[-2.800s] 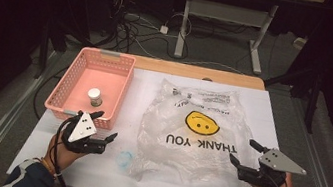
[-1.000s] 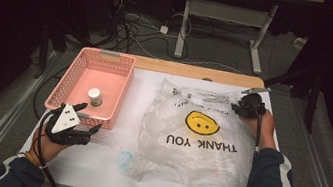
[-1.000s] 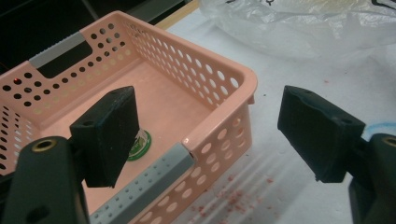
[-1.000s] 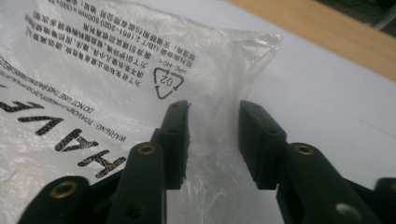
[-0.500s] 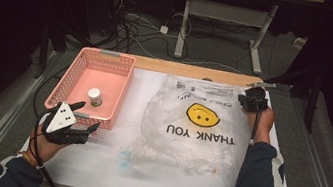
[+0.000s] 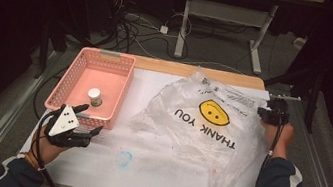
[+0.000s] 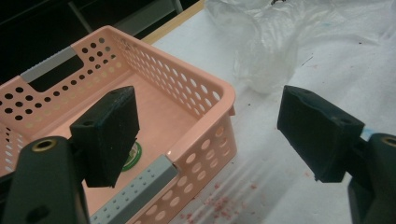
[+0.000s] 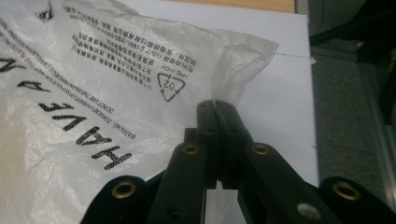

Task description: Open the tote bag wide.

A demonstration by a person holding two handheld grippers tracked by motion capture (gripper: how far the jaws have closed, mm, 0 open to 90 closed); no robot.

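Bare table (image 6: 162,174) lies open between pink basket (image 6: 66,93) and plastic bag (image 6: 209,130)

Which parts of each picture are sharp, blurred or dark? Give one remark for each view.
High view: the table is brightly lit, the room beyond nearly black. Left gripper view: the pink basket is sharp, while the left gripper sits soft and close. Right gripper view: print on the plastic bag blurs at far left, and the right gripper is crisp.

The left gripper (image 7: 205,135) is being held with its jaws wide apart above the corner of a pink basket (image 7: 205,107). A small jar (image 7: 132,156) (half hidden behind one pad) is lying inside, and crumpled plastic bag (image 7: 271,51) is lying beyond.
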